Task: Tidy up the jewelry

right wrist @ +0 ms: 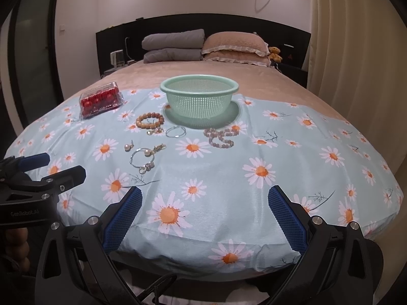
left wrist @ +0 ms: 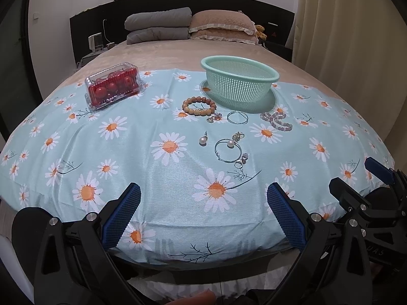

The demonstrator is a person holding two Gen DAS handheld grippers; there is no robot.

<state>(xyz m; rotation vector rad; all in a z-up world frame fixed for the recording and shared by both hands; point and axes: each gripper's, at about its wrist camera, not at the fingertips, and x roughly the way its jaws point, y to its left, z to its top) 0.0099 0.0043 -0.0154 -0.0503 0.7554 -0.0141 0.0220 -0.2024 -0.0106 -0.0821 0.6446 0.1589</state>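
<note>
A mint green mesh basket (left wrist: 239,81) (right wrist: 199,96) stands on the daisy-print cloth. In front of it lie a wooden bead bracelet (left wrist: 199,106) (right wrist: 150,120), a pinkish bead bracelet (left wrist: 277,121) (right wrist: 221,137), a thin silver hoop (left wrist: 237,117) (right wrist: 175,131), a pearl earring (left wrist: 203,140) (right wrist: 128,147), a larger hoop with a pearl (left wrist: 228,150) (right wrist: 143,158) and small rings (left wrist: 241,161) (right wrist: 147,167). My left gripper (left wrist: 203,198) is open and empty at the cloth's near edge. My right gripper (right wrist: 204,200) is open and empty beside it.
A clear plastic box of red balls (left wrist: 113,85) (right wrist: 101,99) sits at the cloth's far left. Pillows (left wrist: 190,25) and a dark headboard lie at the far end of the bed. Curtains (right wrist: 356,50) hang on the right.
</note>
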